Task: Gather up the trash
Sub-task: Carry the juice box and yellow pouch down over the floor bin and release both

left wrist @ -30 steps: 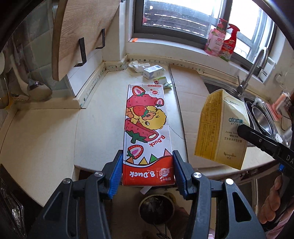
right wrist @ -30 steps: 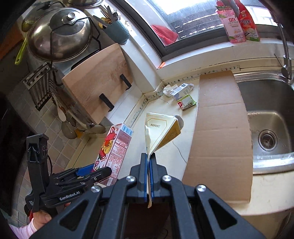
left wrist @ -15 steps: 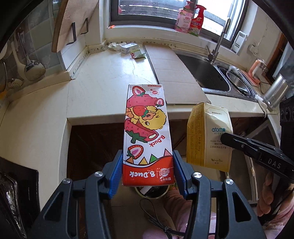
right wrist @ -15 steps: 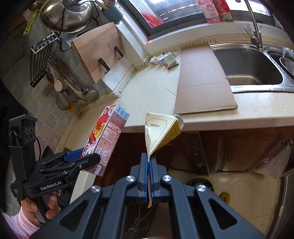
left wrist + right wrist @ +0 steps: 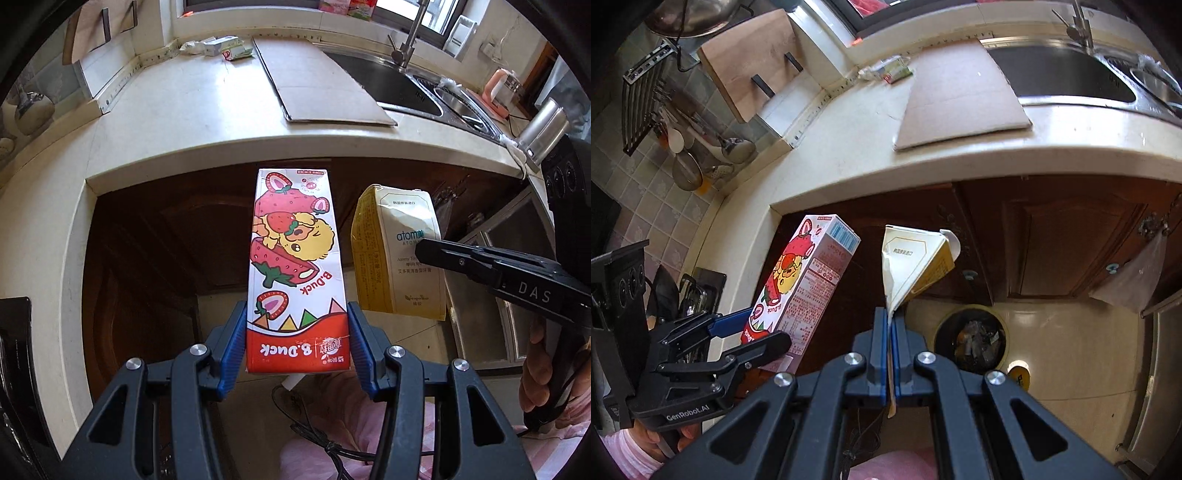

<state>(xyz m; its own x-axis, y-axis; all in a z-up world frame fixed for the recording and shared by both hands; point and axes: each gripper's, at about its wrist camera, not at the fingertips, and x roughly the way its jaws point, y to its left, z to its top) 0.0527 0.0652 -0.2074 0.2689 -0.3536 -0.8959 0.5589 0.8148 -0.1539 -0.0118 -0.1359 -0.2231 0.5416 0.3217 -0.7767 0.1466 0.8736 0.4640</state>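
A: Left tongs (image 5: 297, 332)?
B: Clamped on strawberry carton (image 5: 295, 266), off the counter (image 5: 184, 122).
A: Right tongs (image 5: 889, 332)?
B: Pinched on flattened yellow carton (image 5: 916, 266); trash bin (image 5: 971, 338) at four o'clock.

Flat cardboard sheet (image 5: 960, 92) on the countertop (image 5: 192, 110) beside the steel sink (image 5: 1071, 77); wooden cutting board (image 5: 753, 62) behind.
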